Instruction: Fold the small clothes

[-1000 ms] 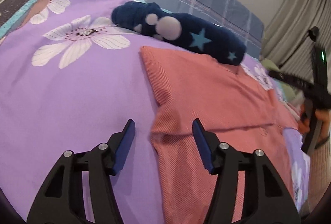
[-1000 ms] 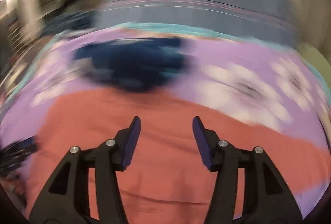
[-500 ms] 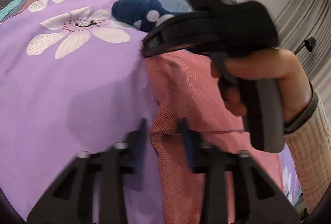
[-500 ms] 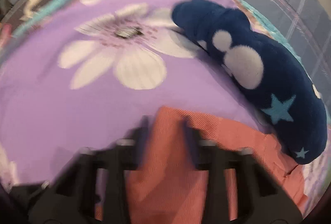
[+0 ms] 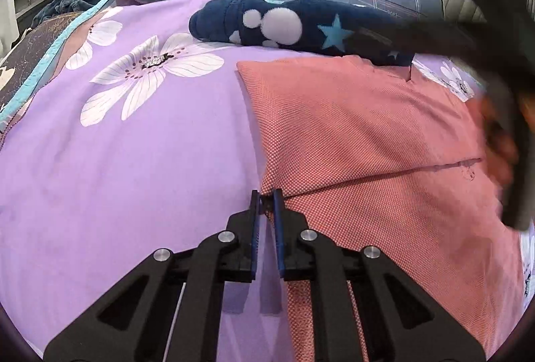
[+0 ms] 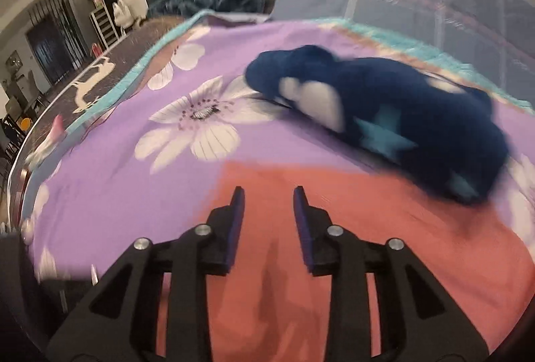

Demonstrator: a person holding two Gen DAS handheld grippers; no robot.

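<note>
Left hand-held gripper (image 5: 266, 198) pinches the pink cloth's (image 5: 361, 134) left edge; right hand-held gripper (image 6: 268, 194), half-open, empty, hovers nearer its far-left corner.

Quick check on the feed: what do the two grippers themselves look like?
Both match: the left gripper and right gripper have matte black angular frames with triangular cut-outs, silver round bolts, and thin blue pads lining the fingers. No cables or markings visible.

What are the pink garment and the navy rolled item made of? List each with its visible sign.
Pink garment: looks like a matte woven or pique cotton-type fabric; a fine dotted grid texture shows. The left tongs are shut on its edge.

Navy rolled item: probably plush fleece, with a fuzzy soft surface, white spots and blue stars.
</note>
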